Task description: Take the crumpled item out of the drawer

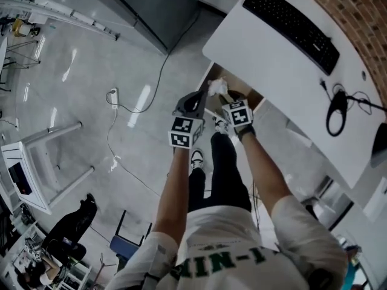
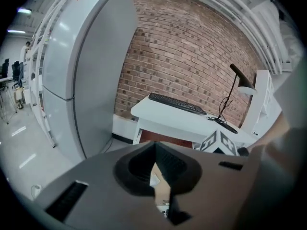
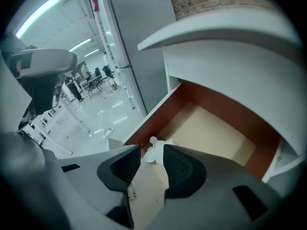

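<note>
Drawer [image 3: 211,133] is open, but the crumpled paper [image 3: 154,152] isn't out yet: your right gripper [image 3: 151,159] hangs open right at it, left gripper [image 2: 157,171] closed and empty.

- I read this as an office-style lab: a white tabletop [image 1: 260,59] carries a keyboard [image 1: 291,28] and a desk lamp [image 2: 240,78].
- Behind the tabletop stands a bare brick wall [image 2: 192,51].
- Far from the tabletop, across a glossy floor [image 1: 78,83], I see more workstations [image 3: 91,83].
</note>
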{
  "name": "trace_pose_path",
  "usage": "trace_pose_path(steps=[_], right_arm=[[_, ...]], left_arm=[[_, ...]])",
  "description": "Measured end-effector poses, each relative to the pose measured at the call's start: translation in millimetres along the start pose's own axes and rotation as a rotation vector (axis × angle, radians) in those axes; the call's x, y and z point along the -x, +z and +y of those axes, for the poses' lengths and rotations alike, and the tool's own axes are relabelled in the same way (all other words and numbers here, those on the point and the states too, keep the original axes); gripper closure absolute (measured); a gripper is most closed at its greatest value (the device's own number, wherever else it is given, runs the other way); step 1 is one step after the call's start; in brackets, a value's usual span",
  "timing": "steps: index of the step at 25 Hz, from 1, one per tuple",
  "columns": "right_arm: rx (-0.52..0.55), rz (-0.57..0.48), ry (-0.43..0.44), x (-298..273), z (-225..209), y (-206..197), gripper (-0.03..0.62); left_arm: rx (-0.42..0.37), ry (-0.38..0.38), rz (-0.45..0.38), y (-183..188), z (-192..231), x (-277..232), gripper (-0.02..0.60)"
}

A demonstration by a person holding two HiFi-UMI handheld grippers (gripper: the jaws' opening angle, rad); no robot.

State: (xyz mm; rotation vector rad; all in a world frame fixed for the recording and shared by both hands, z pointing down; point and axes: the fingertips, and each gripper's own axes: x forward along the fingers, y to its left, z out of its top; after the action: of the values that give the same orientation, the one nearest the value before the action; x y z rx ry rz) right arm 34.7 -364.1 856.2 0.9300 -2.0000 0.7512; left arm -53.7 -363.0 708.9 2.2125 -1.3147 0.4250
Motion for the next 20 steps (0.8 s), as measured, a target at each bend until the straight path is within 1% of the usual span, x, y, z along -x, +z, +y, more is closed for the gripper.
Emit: trace_pose_path(steps=[2, 5, 11, 15, 17, 20], right_arm=[[-0.014, 0.025, 0.013, -29.2, -5.5, -11.5, 0.46], [-0.026, 0.055, 0.031, -66.7, -10.6, -22.1, 0.448], [-0.04, 0.116, -0.011, -109.2, -21.4, -42.2, 0.445], [-0.04, 0.159, -0.03, -128.0, -26.9, -49.9, 0.447], [-0.035, 0.175, -0.039, -132.5, -30.2, -54.3, 0.466], [-0.001, 0.165, -0.072, -133.7, -36.6, -52.3, 0.535]], left_arm=[[0.009, -0.002, 0.0, -13.9, 9.6, -7.2, 0.586], [-0.012, -0.01, 0.015, -25.9, 22.1, -17.5, 0.586], [-0.057, -0.015, -0.004, -34.0, 41.3, -36.2, 0.586], [-0.071, -0.026, 0.006, -38.3, 47.0, -44.5, 0.586], [-0.065, -0.024, 0.0, -40.1, 49.3, -47.6, 0.586], [-0.05, -0.014, 0.003, -41.2, 53.1, -49.1, 0.586]])
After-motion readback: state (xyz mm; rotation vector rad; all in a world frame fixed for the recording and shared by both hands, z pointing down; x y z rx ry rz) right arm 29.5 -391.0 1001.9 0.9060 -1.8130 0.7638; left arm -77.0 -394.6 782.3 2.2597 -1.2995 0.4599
